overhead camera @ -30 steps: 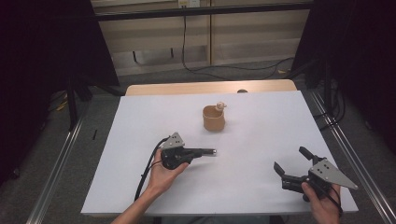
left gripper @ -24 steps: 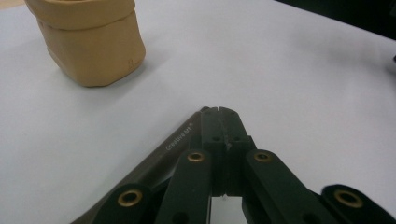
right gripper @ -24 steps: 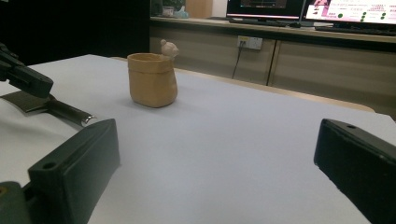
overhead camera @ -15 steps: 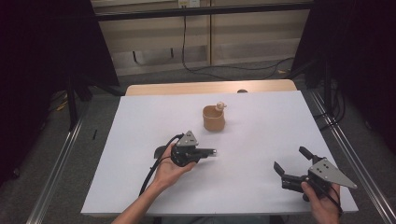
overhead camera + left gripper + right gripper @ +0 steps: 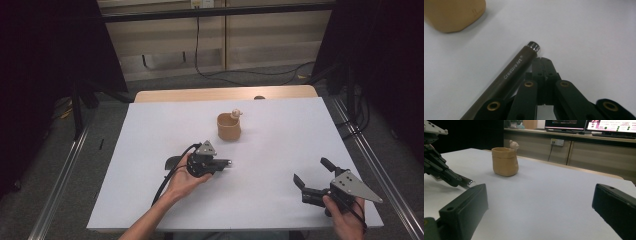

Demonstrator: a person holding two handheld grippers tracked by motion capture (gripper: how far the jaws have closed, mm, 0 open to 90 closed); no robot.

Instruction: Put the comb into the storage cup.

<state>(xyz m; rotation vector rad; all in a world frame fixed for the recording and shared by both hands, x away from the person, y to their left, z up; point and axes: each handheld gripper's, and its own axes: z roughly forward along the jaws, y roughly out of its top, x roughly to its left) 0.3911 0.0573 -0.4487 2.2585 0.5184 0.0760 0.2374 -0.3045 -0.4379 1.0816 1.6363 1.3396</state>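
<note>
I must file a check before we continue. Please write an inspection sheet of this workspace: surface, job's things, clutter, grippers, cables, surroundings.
Surface: white table top, flat, with a wooden edge at the far side.
Job's things: dark pen printed "Creative Art", silver tip pointing toward the tan cup; a small figure sits on the cup's rim.
Clutter: nothing seen.
Grippers: left gripper shut, the pen lying along its jaws; whether the pads pinch it cannot be told. Right gripper open, nothing between its jaws, near the table's right front.
Cables: black cable trails from the left gripper; another cable lies on the floor beyond the table.
Surroundings: metal rails beside the table, dark curtains, wooden cabinets behind.
</note>
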